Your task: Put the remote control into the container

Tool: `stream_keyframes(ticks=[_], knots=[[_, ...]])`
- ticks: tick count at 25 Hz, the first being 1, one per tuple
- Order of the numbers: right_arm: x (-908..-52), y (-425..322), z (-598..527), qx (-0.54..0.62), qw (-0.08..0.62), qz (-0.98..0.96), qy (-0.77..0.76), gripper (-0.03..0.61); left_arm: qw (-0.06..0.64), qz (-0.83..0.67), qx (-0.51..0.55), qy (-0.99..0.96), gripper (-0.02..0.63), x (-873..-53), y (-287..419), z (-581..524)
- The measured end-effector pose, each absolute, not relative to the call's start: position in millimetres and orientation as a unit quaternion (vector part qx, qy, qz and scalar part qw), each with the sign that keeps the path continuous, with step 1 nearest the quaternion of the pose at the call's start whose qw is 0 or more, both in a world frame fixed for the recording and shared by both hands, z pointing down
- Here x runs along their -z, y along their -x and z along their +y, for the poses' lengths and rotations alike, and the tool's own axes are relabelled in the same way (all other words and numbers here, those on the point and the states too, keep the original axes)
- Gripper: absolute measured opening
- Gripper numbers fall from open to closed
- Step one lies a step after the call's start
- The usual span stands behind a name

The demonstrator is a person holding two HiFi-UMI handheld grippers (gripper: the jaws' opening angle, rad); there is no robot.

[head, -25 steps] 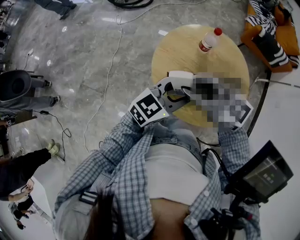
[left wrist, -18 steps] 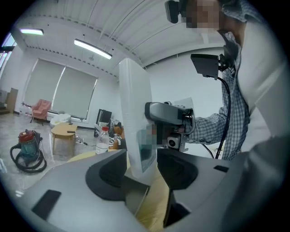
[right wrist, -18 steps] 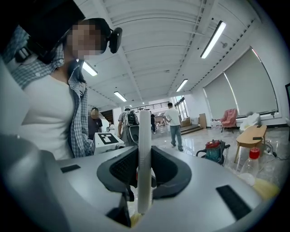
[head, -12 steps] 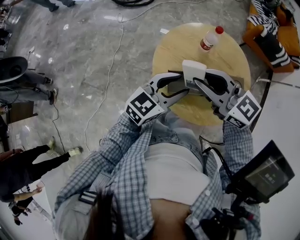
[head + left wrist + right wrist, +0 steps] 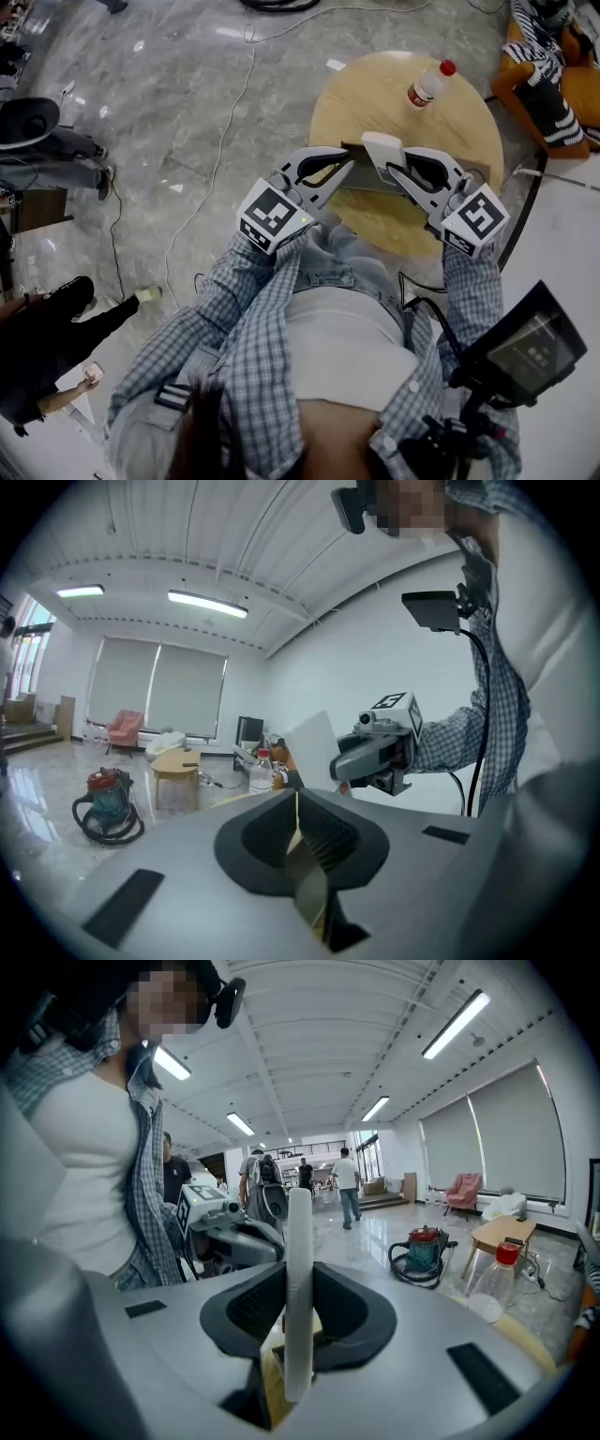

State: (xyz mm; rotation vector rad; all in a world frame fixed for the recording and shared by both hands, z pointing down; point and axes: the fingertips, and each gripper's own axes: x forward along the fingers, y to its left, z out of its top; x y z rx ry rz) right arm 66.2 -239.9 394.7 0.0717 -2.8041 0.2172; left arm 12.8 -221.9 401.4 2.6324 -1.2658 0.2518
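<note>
I hold the remote control [image 5: 299, 1241] clamped in my right tool [image 5: 298, 1309]; left tool [image 5: 298, 834] has just closed on the container [image 5: 367, 178]; insertion remains.

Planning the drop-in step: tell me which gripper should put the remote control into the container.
Right. The right gripper grips the white remote control upright at the container. The left gripper has just been closing on the container's thin edge, so it is occupied.
</note>
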Motion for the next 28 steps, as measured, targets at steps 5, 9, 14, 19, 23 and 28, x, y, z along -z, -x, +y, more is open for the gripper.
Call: stream_keyframes(ticks=[5, 9, 14, 19, 23, 28], knots=[[-426.4, -64.6, -236.2, -0.066, 0.232, -0.97, -0.016, 0.092, 0.106, -0.436, -0.084, -0.89, 0.009, -395.8, -6.7, -216.3], [-453.1, -61.6, -233.8, -0.055, 0.281, -0.958, 0.007, 0.092, 0.11, -0.452, -0.082, -0.881, 0.009, -393.7, 0.5, -212.8], [-484.6, -60.5, -227.4, -0.044, 0.338, -0.939, 0.038, 0.092, 0.114, -0.461, -0.08, -0.877, 0.009, -390.6, 6.4, -205.6], [-510.6, -61.1, -221.7, -0.03, 0.384, -0.92, 0.073, 0.092, 0.123, -0.468, -0.079, -0.871, 0.009, -391.4, 11.5, -202.0], [-528.3, -63.7, -216.5, -0.005, 0.426, -0.898, 0.108, 0.092, 0.121, -0.474, -0.079, -0.868, 0.009, -391.6, 12.6, -200.7], [-546.4, -68.7, -212.2, 0.029, 0.476, -0.866, 0.15, 0.092, 0.119, -0.484, -0.079, -0.863, 0.009, -391.5, 17.2, -198.2]])
